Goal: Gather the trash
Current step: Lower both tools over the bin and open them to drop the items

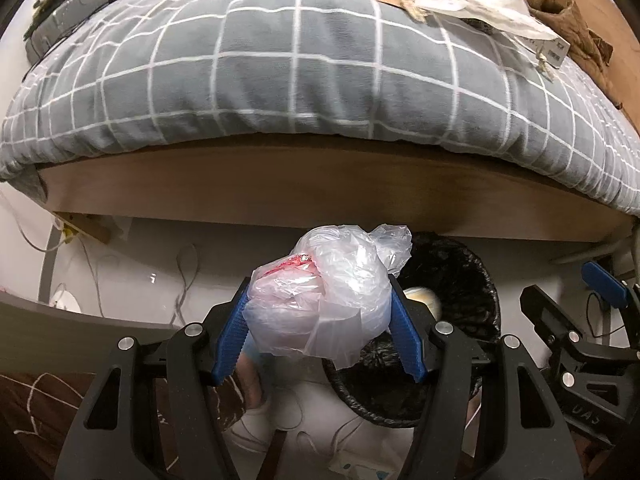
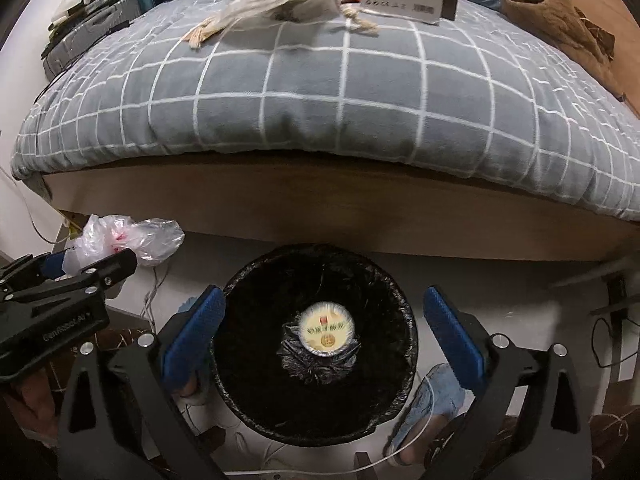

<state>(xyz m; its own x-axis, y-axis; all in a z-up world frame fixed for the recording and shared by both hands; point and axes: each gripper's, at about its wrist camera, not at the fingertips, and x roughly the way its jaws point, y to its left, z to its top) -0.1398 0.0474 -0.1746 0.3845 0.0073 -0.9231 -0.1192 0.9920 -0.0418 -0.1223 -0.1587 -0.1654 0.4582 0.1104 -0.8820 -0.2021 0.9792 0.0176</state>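
Crumpled clear plastic bag point(image 1: 324, 296) sits clamped in the left gripper point(image 1: 320, 320) beside the black-lined round bin point(image 2: 316, 344), undropped; right gripper point(image 2: 320, 336) gapes empty; bed litter remains

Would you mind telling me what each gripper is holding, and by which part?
The left gripper squeezes the crumpled plastic bag across its bulky middle; the right gripper is open and empty above the bin.

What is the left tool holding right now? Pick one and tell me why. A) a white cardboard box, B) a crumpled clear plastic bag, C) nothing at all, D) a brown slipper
B: in the left wrist view the left tool has its blue fingers pressed against both sides of a crumpled clear plastic bag, beside the black-lined trash bin.
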